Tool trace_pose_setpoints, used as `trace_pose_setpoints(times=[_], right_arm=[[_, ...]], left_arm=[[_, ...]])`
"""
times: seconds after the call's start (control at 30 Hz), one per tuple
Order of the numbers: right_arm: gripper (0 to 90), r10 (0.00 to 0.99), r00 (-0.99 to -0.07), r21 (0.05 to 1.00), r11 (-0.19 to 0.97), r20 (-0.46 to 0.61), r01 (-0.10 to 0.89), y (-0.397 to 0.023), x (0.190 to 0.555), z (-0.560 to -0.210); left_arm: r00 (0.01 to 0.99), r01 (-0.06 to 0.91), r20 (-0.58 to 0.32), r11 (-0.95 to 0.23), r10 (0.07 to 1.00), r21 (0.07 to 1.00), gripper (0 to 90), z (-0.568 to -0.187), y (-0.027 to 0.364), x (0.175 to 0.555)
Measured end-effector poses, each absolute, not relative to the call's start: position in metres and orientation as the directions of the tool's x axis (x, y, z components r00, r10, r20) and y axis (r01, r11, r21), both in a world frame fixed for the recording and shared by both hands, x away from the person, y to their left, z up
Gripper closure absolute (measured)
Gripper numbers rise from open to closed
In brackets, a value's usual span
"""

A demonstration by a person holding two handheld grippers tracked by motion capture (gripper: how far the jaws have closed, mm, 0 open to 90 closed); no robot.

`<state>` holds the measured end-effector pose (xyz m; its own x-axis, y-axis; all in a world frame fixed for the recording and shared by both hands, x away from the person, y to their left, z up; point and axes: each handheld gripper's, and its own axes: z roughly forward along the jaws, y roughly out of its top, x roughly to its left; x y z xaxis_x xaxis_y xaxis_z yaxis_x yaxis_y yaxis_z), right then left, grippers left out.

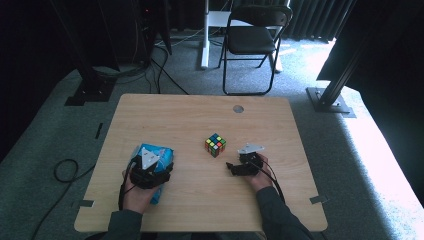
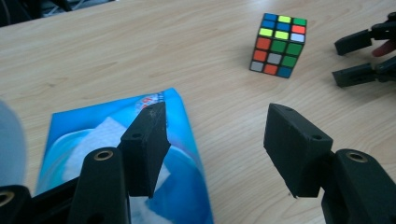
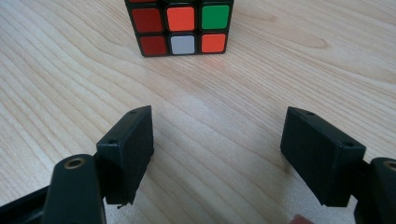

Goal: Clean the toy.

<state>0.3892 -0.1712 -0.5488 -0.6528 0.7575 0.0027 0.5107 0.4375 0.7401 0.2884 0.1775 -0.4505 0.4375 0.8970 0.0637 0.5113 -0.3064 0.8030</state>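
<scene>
The cube (image 1: 215, 145) sits on the bench (image 1: 175, 115) just right of centre in the high view, untouched. The right claw (image 1: 231, 167) lies low right of it, pointing at it, jaws wide apart with nothing between them. The left claw (image 2: 215, 140) hovers at lower left over the blue pack (image 2: 84, 140); its jaws stand open and grip nothing. The cube shows at the upper right of the left gripper view.

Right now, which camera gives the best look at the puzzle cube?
The left gripper view: the whole puzzle cube shows there, top and two sides, sharp and unblocked. The right gripper view is closer but cuts off its upper part. The high view shows it small, mid-table.
</scene>
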Motion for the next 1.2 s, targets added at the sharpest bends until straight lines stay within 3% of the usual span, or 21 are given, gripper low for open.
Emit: trace_pose_setpoints(times=[0.53,0.87,1.2], right_arm=[[25.3,0.757,-0.653,0.740,0.438,0.003,0.510,-0.171,0.389,-0.549],[25.3,0.756,-0.655,0.740,0.439,0.003,0.510,-0.172,0.389,-0.549],[25.3,0.752,-0.660,0.740,0.441,0.005,0.508,-0.172,0.389,-0.549]], left_arm=[[0.356,0.512,0.094,-0.278,0.930,0.813,38.5,-0.449,0.205,0.285],[0.357,0.523,0.099,-0.287,0.929,0.802,38.7,-0.454,0.208,0.282],[0.306,0.602,0.076,-0.255,0.949,0.757,40.8,-0.469,0.217,0.289]])
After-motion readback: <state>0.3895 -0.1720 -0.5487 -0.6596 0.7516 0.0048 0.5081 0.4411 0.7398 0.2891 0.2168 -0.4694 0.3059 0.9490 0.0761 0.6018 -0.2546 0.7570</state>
